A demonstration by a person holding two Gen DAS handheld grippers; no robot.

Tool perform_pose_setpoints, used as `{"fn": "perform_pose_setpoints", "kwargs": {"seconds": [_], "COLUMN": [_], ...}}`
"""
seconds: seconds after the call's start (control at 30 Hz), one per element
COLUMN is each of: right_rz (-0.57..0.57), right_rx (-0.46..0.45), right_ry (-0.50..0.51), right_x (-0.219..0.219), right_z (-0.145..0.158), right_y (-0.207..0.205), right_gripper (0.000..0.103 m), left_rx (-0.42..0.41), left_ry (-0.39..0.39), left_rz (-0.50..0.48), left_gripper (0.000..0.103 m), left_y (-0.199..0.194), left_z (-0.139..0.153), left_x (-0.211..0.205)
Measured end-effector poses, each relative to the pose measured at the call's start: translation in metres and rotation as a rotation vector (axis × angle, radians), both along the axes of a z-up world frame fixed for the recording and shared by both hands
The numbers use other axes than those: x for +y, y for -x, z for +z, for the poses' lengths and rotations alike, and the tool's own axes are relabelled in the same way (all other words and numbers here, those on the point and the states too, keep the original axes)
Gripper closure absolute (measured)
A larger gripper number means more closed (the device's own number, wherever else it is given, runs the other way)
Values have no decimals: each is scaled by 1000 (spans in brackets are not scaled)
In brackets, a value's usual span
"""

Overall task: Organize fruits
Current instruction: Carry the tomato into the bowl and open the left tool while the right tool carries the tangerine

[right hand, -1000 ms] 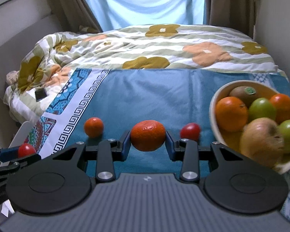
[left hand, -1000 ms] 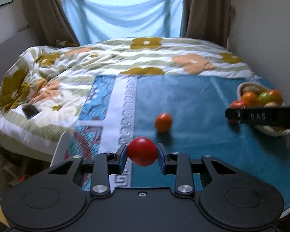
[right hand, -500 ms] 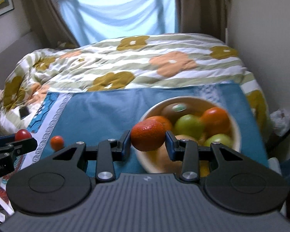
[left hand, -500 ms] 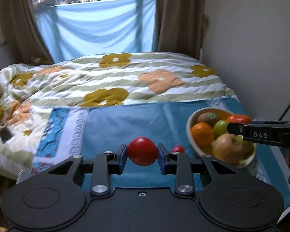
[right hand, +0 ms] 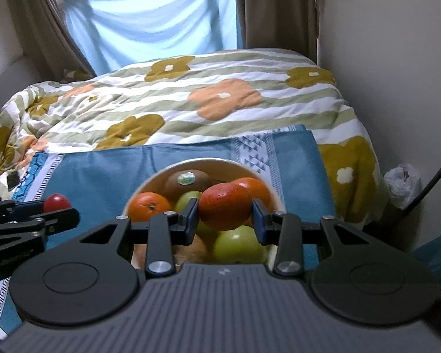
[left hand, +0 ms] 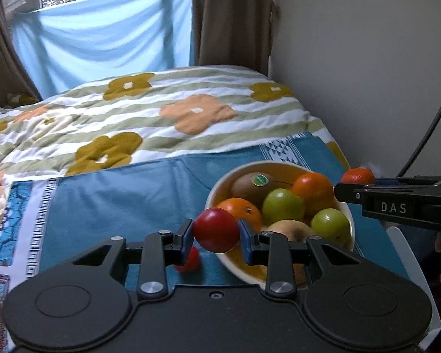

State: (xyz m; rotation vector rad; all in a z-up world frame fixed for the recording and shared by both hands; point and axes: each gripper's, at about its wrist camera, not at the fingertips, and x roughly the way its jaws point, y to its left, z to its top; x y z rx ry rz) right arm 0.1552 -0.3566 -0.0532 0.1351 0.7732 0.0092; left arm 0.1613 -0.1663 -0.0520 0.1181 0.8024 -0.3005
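My left gripper is shut on a red tomato, held just at the near left rim of the cream fruit bowl. My right gripper is shut on an orange mandarin and holds it over the middle of the bowl. The bowl holds a kiwi, oranges, green apples and a yellow apple. Another small red fruit lies on the blue cloth under my left fingers. In the left wrist view the right gripper reaches in from the right with the mandarin.
The blue cloth covers the near part of a bed with a flowered duvet. A wall stands close on the right. A black cable and a white plastic bag are by the bed's right side.
Both grippers have swung right and closer to the bowl with their fruits. The right gripper's mandarin now hangs over the bowl's middle; the left one's tomato has reached the rim.
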Motion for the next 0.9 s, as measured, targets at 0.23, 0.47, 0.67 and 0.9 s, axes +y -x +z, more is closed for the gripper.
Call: {"fn": "perform_pose_setpoints", "kwargs": {"seconds": [0.23, 0.47, 0.67, 0.9], "right_rz": [11, 24, 36, 63], "right_rx": [19, 21, 9, -11], "right_ry": [-16, -24, -28, -37], "right_x": [-15, -20, -20, -16], "right_z": [-11, -17, -14, -6], "right_y": [-4, -6, -4, -4], "right_gripper": [50, 50, 50, 50], "left_rx": [61, 56, -15, -30], "left_ry": [-34, -17, -37, -27], "left_rz": [-3, 40, 52, 104], "left_gripper": [67, 16, 14, 14], "left_y": [-14, -13, 0, 13], "left_z": [-26, -28, -7, 9], "left_x": [-20, -22, -19, -4]}}
